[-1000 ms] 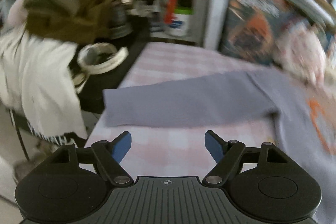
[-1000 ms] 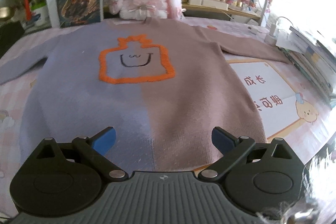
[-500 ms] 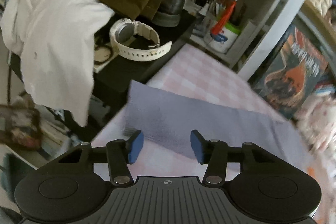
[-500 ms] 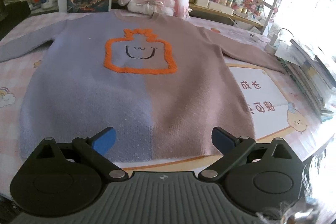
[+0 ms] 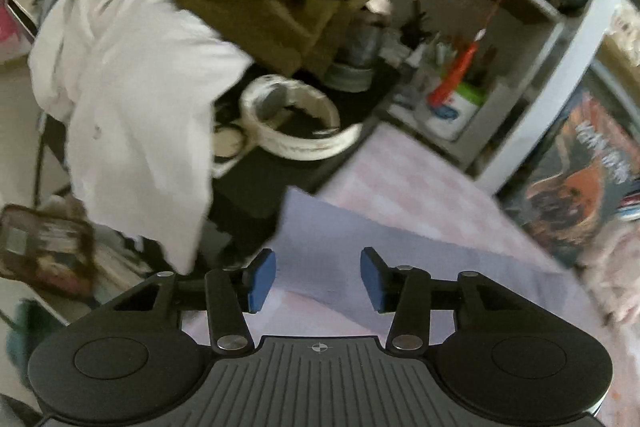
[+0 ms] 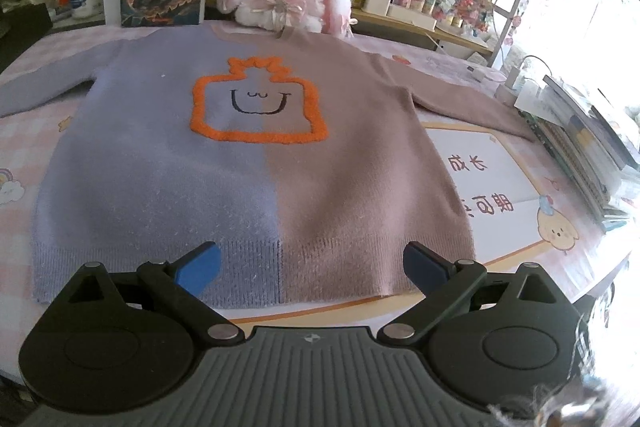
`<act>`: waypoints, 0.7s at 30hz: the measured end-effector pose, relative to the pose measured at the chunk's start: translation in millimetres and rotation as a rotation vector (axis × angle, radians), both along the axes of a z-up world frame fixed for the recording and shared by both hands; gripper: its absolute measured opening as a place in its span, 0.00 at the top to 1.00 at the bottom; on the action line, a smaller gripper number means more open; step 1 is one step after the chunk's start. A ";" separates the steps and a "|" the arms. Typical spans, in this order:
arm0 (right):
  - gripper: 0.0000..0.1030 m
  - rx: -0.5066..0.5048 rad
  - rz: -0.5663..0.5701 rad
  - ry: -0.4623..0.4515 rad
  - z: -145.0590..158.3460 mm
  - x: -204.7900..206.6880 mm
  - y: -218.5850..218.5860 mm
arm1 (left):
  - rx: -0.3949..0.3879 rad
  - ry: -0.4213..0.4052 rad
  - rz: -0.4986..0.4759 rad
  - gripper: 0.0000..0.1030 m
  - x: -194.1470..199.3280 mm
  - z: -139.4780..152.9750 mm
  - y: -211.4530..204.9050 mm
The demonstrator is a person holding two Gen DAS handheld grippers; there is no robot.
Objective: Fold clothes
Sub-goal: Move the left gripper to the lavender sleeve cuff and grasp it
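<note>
My two-tone sweater (image 6: 256,163), lilac on one half and dusty pink on the other with an orange bottle outline, lies flat, face up, sleeves spread, on the pink checked tabletop (image 6: 24,147).

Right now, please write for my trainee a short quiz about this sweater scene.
1. True or false: the sweater lies flat and unfolded.
2. Which sweater part lies between the left tongs? A) hem B) lilac sleeve C) collar
3. Fill in: the right tongs hover over the sweater's ____.

Key: 1 true; 2 B, not pinched yet; 3 hem, holding nothing.
</note>
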State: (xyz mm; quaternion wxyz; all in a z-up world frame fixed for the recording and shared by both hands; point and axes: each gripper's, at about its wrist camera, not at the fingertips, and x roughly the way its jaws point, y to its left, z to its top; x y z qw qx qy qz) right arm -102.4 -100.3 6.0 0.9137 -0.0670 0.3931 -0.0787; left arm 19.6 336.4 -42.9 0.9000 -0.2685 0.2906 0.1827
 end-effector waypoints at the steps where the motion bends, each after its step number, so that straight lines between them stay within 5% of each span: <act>1: 0.05 -0.001 0.001 0.000 0.1 0.2 0.3 | -0.004 0.001 0.009 0.57 -0.4 -1.5 2.2; 6: 0.05 -0.004 0.004 0.001 0.4 1.2 1.5 | -0.049 -0.013 0.007 0.57 -0.9 -6.9 5.2; 13: 0.05 -0.008 0.008 0.003 1.0 2.6 3.3 | -0.252 -0.080 -0.029 0.57 9.5 -14.6 -1.3; 17: 0.05 -0.009 0.001 0.001 1.3 2.1 2.2 | -0.302 -0.093 -0.024 0.58 15.6 -16.9 -5.3; 21: 0.05 -0.009 -0.006 -0.002 1.6 1.6 1.2 | -0.375 -0.103 0.091 0.74 12.5 -22.0 9.2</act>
